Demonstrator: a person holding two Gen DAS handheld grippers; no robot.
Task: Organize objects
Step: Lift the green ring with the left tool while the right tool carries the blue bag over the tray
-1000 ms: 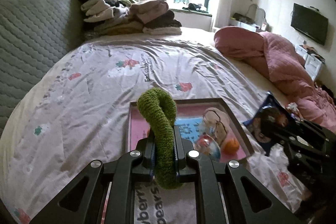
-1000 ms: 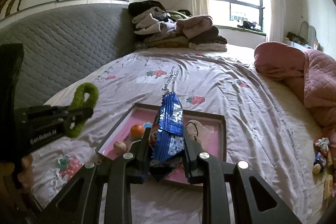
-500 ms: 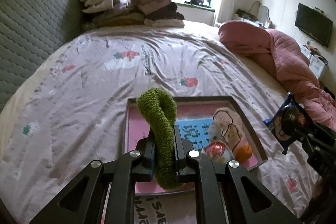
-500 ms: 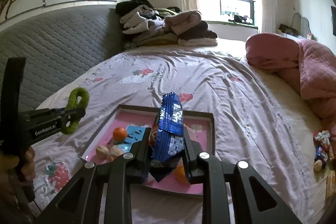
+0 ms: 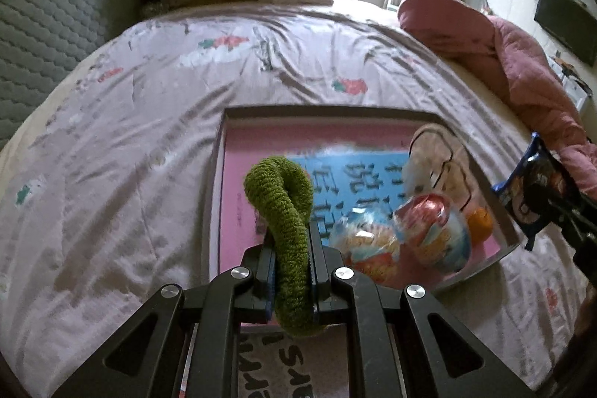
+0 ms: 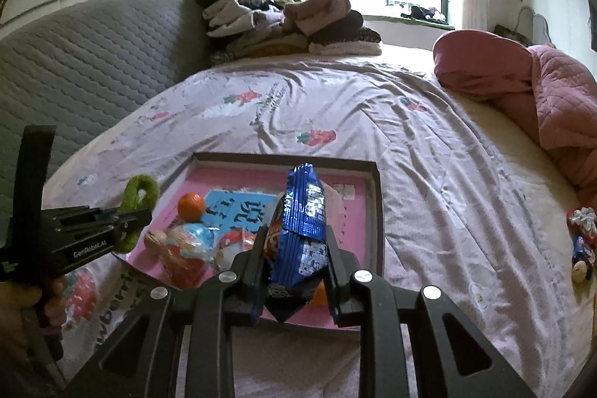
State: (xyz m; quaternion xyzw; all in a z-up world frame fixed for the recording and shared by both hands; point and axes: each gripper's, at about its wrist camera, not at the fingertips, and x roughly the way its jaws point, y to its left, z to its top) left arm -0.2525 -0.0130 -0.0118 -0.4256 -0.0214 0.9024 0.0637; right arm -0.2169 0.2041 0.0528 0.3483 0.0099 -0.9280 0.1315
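Observation:
A shallow pink-lined tray (image 5: 328, 110) (image 6: 375, 207) lies on the bed. My left gripper (image 5: 292, 248) is shut on a green fuzzy hair tie (image 5: 287, 204), held over the tray's near left part. From the right wrist view that gripper (image 6: 140, 215) with the green hair tie (image 6: 141, 191) hangs at the tray's left edge. My right gripper (image 6: 294, 248) is shut on a blue snack packet (image 6: 302, 215), above the tray's near edge; the same packet (image 5: 530, 196) shows at the far right of the left wrist view. Inside the tray lie foil-wrapped snacks (image 5: 429, 230), an orange ball (image 6: 191, 206) and a walnut (image 6: 155, 239).
A pile of folded clothes (image 6: 283, 21) sits at the head of the bed by the grey quilted headboard (image 6: 86, 55). A pink quilt (image 6: 541, 88) is heaped on the right. Small loose items (image 6: 580, 241) lie on the sheet at the right edge. A person's hand (image 6: 22, 304) holds the left gripper.
Both grippers have sunk toward the tray, which looks larger and nearer now. The green hair tie now hangs over the tray's inside instead of above its far rim.

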